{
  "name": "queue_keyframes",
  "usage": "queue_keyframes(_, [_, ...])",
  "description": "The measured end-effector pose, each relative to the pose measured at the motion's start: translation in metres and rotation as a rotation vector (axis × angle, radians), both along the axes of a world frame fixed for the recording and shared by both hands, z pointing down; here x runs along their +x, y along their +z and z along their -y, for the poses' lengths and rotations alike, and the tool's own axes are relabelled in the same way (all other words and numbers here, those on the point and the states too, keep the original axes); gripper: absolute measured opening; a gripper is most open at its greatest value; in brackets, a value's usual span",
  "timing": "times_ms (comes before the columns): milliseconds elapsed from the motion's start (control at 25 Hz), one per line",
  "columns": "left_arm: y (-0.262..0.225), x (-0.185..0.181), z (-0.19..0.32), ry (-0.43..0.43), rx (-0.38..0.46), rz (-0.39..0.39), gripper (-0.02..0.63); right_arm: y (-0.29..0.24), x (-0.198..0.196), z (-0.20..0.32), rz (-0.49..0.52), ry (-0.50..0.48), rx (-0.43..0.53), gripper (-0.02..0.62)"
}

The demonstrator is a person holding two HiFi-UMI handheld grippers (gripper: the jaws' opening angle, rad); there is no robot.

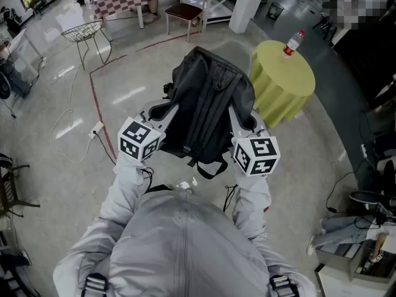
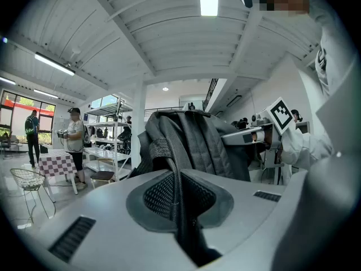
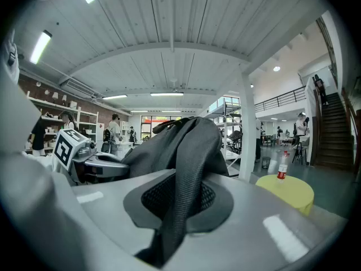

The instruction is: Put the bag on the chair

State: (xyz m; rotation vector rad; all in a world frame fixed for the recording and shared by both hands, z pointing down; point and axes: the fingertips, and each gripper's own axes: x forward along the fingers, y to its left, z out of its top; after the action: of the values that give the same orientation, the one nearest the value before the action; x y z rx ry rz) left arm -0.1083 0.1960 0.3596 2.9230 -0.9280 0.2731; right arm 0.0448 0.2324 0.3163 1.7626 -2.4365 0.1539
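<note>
Grey jacket (image 1: 179, 240) and its two sleeves fill the bottom of the head view, and each sleeve ends in a gripper raised in front of the chest. Between them hangs the bag (image 1: 210, 104), a black backpack held clear of the floor (image 1: 74, 184) with its back panel and straps turned toward the person. The left gripper (image 1: 162, 113) has its jaws closed on one shoulder strap (image 2: 177, 199), whose woven band runs down through the narrow gap between the pads. The right gripper (image 1: 244, 121) has its jaws closed the same way on the other shoulder strap (image 3: 183, 193). The bag's body rises above both pairs of jaws. The chair (image 1: 185, 11), wooden-framed with a dark seat, stands well apart from the bag, across the floor beyond a red line (image 1: 99, 104). To the right of the bag is a round tabletop (image 1: 281, 82) under a yellow-green cloth, with a bottle (image 1: 293, 43) upright near its far edge. A wire chair (image 1: 83, 31) stands off to the left.
</note>
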Motion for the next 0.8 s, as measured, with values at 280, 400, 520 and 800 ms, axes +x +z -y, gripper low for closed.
queue_keyframes(280, [0.002, 0.007, 0.007, -0.019, -0.006, -0.001, 0.028, 0.002, 0.006, 0.010, -0.001, -0.024, 0.007, 0.044])
queue_keyframes(400, [0.007, 0.010, 0.013, -0.034, -0.019, 0.003, 0.028, 0.007, 0.010, 0.018, 0.014, -0.042, -0.012, 0.046])
queue_keyframes(520, [0.013, 0.018, 0.020, -0.044, -0.028, 0.010, 0.028, 0.014, 0.018, 0.026, 0.021, -0.046, -0.027, 0.046])
queue_keyframes(800, [0.025, 0.038, 0.060, -0.049, -0.051, 0.012, 0.028, 0.025, 0.039, 0.067, 0.029, -0.049, -0.045, 0.046])
